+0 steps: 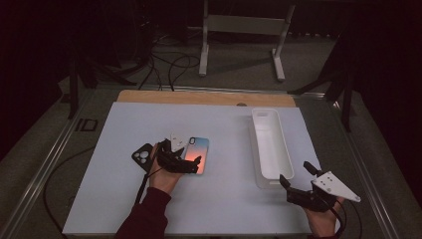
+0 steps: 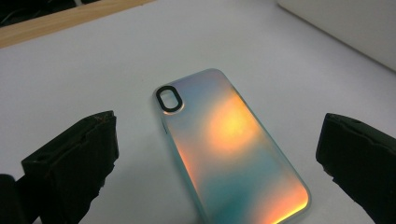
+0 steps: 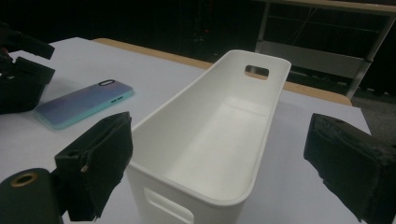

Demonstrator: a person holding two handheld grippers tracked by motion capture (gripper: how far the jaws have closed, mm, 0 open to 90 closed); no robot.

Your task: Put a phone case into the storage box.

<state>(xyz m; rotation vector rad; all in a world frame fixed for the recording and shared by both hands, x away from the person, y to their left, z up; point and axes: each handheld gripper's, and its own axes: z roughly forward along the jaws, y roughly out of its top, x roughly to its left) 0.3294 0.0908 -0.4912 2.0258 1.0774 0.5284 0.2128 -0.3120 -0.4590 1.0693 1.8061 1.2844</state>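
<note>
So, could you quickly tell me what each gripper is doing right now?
Left gripper: open, holding nothing, over the phone case.
Right gripper: open, holding nothing, facing the bin.

No text, label, brand, number or sign could be read anywhere. The iridescent phone case [image 2: 233,149] bore no logo or lettering, the white bin [image 3: 205,135] was blank, and the black phone case [image 1: 143,154] was too small and dark to show any marking.

- The phone case [image 2: 231,144] is showing a glossy, iridescent plastic back, shining orange and teal.
- The bin [image 3: 219,140] is looking like smooth, matt white plastic.
- The table [image 1: 124,189] is showing a matt white top with a bare wood strip [image 1: 199,97] along its far edge.
</note>
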